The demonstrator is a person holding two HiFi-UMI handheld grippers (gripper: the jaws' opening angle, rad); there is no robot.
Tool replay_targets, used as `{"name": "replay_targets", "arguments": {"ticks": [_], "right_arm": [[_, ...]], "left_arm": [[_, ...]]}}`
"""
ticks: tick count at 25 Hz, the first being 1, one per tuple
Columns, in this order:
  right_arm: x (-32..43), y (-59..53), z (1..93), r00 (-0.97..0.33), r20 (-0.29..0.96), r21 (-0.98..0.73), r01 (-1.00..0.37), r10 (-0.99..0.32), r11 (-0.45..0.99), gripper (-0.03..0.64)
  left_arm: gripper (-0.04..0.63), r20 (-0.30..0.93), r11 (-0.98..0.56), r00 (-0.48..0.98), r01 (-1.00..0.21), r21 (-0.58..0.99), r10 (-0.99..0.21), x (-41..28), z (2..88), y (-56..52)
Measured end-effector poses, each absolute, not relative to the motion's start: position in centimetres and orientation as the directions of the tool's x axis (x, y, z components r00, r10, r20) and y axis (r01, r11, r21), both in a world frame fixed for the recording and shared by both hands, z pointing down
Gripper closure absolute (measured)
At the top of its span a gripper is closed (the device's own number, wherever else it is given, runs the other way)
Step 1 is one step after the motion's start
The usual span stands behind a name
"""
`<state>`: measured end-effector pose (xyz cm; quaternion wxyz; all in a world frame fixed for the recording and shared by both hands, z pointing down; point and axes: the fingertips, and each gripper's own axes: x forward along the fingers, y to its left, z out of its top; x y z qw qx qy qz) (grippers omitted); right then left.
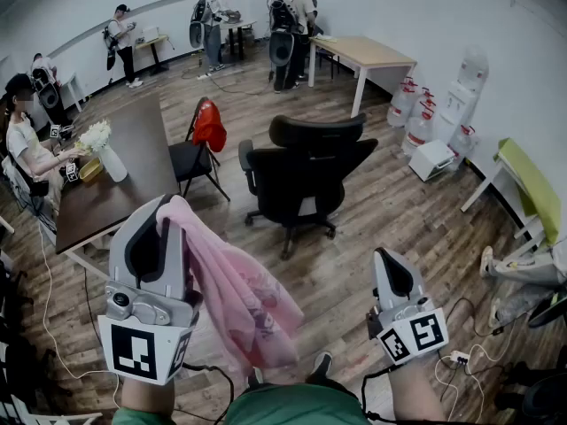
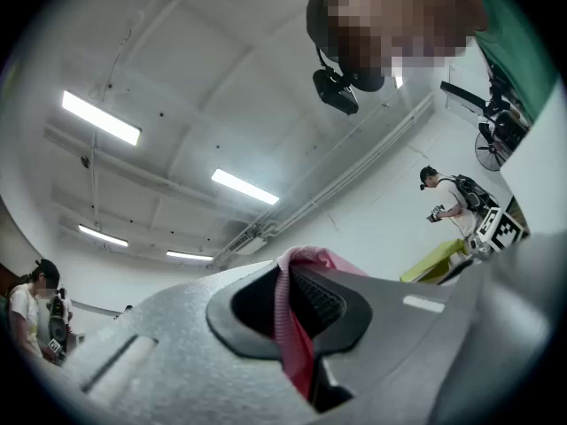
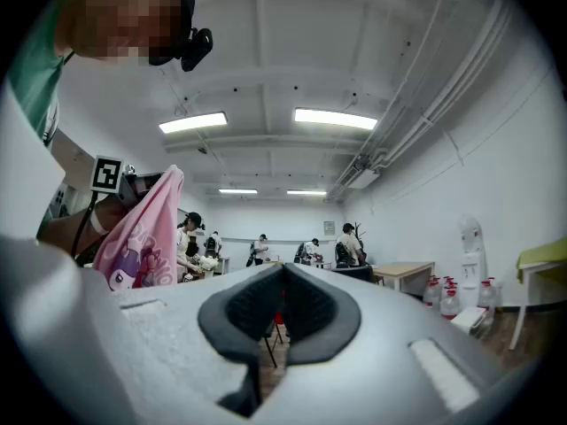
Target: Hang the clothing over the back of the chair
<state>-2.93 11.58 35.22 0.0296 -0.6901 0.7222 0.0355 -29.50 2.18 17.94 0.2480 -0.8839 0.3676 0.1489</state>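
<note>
Two grippers: the left gripper (image 1: pixel 162 209) is raised and tilted upward at the head view's left. The right gripper (image 1: pixel 387 257) sits lower at the right, about level.
Left fingers (image 2: pixel 330 305): closed tight on a fold of the pink clothing (image 1: pixel 239 299).
Right fingers (image 3: pixel 312 310): together at the tips and empty; only floor and a far chair leg show through the gap below them.
Clothing: it hangs from the left gripper and drapes down toward the person's body, in the air and well apart from any chair. The right gripper view shows a cartoon print on it.
Step in hand: the carry. The garment is gripped and lifted, and not yet hung.
Likely target: the black office chair (image 1: pixel 306 171) straight ahead, judging by where the person faces.
Next move: it calls for closing in on that chair and raising the cloth above its headrest (image 1: pixel 316 131). A second grip by the right gripper would probably help to spread it. Then the cloth is lowered so it falls on both sides before release.
Around: a smaller chair (image 1: pixel 190 158) already carries a red garment (image 1: pixel 209 124), beside a dark bench (image 1: pixel 124 193) with a vase of flowers (image 1: pixel 102 149). Water bottles (image 1: pixel 416 113) stand by the wall.
In the way: the office chair's armrests could catch the cloth, and its wheeled base may roll or swivel if pushed. Cables (image 1: pixel 461 357) lie on the floor near the person's right.
</note>
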Motion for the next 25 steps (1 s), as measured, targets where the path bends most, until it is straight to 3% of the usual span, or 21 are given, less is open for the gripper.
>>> {"name": "replay_targets", "arguments": {"ticks": [5,12,17,25], "right_arm": [[-8.1,9.6,35.6,-0.041,-0.091,0.067,-0.997,-0.995,0.035,0.615],[-10.3,12.2,34.3,0.024,-0.088,0.080,-0.996,-0.996,-0.031,0.615],[-9.3,12.7,33.6,-0.004,-0.116,0.032,-0.999,-0.993,0.000,0.615],[-4.6,11.7,34.1,-0.067,-0.143,-0.027,-0.997,-0.987,0.072,0.614]], "left_arm": [[0.574,-0.380,-0.587,0.663,-0.749,-0.309,-0.646,-36.1,22.5,-1.4],[0.575,-0.408,-0.581,0.620,-0.780,-0.232,-0.670,-39.3,21.4,-2.6],[0.575,-0.418,-0.532,0.568,-0.820,-0.212,-0.709,-40.1,19.8,-2.3],[0.574,-0.337,-0.474,0.507,-0.862,-0.179,-0.793,-38.0,21.7,-2.5]]}}
